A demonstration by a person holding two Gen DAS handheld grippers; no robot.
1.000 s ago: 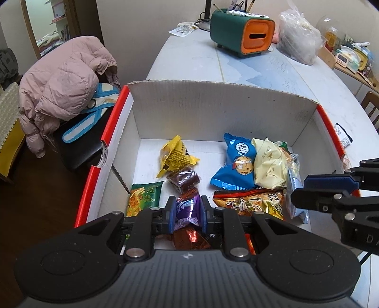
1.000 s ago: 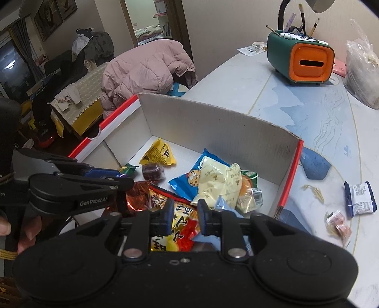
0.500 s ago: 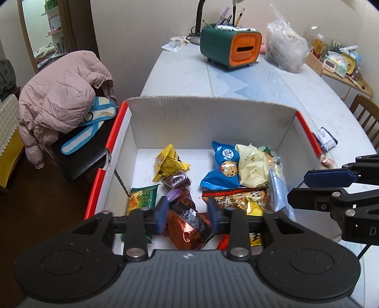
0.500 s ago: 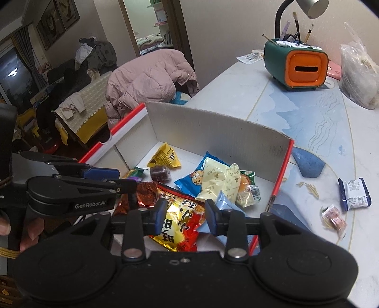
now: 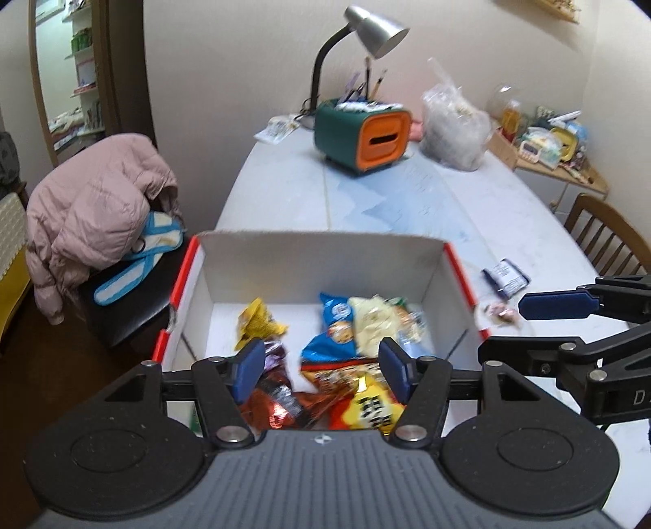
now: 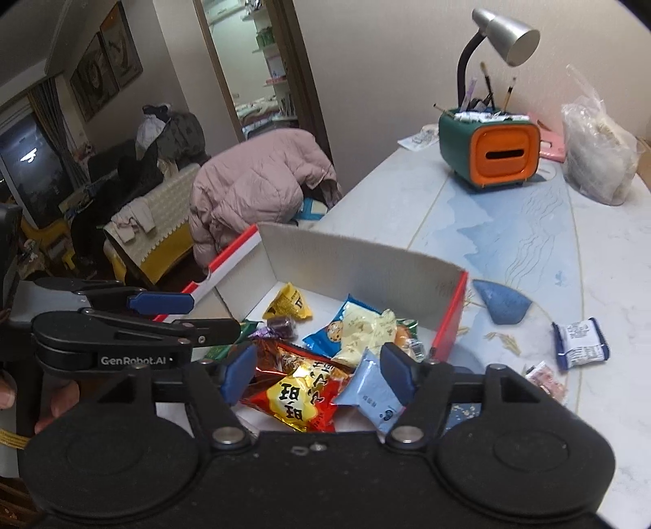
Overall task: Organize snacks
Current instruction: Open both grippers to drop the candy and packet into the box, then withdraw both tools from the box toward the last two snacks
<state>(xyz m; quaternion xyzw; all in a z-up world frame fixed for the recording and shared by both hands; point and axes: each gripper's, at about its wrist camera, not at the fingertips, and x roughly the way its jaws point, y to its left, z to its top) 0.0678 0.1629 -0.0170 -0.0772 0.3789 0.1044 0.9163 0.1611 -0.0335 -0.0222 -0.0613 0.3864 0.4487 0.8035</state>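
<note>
A white cardboard box with red edges sits on the table and holds several snack packets: a yellow one, a blue cookie pack, a cream pack and a red-yellow pack. My left gripper is open and empty above the box's near side. My right gripper is open and empty over the box's near right corner. A blue-white packet and a small pink packet lie on the table right of the box.
A green-orange desk organizer with a lamp and a clear plastic bag stand at the table's far end. A pink jacket lies on a chair to the left. A wooden chair stands on the right.
My left gripper let go of the purple packet into the box, opened wide and drew back upward. My right gripper also opened wide and pulled back from the box.
</note>
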